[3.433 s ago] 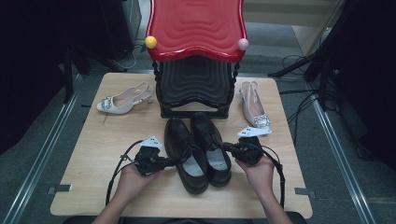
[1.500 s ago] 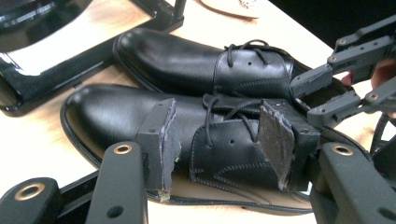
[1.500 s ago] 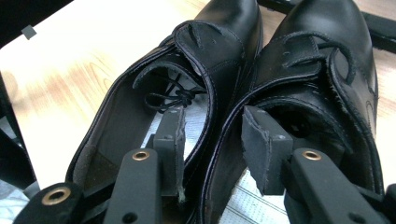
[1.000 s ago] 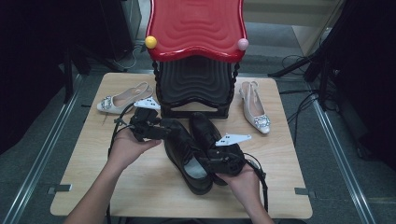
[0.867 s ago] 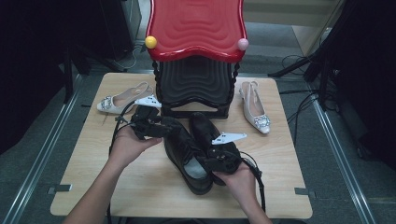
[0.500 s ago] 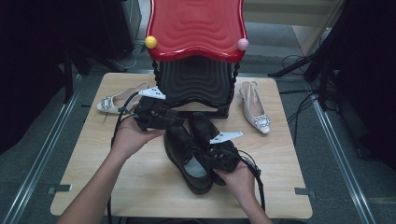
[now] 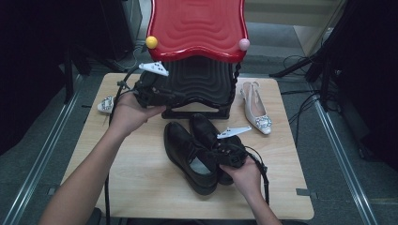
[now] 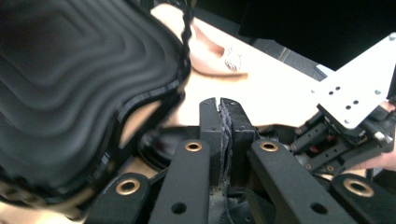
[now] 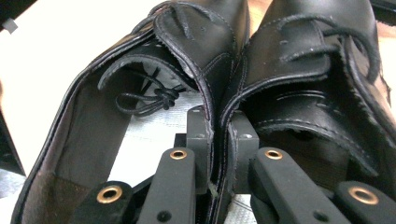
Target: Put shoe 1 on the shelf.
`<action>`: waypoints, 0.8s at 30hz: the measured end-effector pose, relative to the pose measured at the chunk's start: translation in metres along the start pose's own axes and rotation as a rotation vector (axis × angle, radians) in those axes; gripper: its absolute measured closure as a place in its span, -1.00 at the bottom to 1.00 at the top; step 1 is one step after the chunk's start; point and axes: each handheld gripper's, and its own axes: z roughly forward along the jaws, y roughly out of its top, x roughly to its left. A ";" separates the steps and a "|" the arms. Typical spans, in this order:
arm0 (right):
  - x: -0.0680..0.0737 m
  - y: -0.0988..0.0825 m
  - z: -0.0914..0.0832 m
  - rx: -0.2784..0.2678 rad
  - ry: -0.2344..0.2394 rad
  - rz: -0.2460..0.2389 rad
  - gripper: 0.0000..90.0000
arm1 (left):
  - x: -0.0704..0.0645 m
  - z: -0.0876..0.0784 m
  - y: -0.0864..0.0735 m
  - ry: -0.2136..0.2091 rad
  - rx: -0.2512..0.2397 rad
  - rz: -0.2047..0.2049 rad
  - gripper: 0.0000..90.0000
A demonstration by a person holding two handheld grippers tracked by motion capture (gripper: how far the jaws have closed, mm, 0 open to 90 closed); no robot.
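Right gripper view: right gripper (image 9: 215,135) pinches both black shoes (image 7: 199,150) by their touching inner walls, toes pointing away toward the rack (image 7: 197,84); left gripper (image 7: 176,96), shut empty, hovers there.

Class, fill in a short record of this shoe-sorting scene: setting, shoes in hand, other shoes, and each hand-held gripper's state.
Setting: light wooden table with a black ribbed shoe rack under a red wavy top.
Shoes in hand: pair of black leather lace-up shoes, side by side.
Right hand-held gripper: jaws just closing, pinching the two shoes' adjoining inner walls.
Left hand-held gripper: jaws just closed, nothing between them, raised beside the rack.
Other shoes: beige slingback heel right of the rack.
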 end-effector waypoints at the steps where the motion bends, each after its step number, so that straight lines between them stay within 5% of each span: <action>1: -0.001 0.001 -0.002 -0.006 0.007 0.009 0.86 | 0.001 -0.002 0.006 0.001 -0.004 0.007 0.96; 15: -0.003 0.023 -0.048 -0.076 0.106 0.009 0.85 | 0.023 -0.006 0.084 0.017 -0.029 0.060 0.96; 24: -0.004 0.057 -0.076 -0.133 0.108 -0.018 0.85 | 0.037 0.007 0.125 0.022 -0.023 0.064 0.96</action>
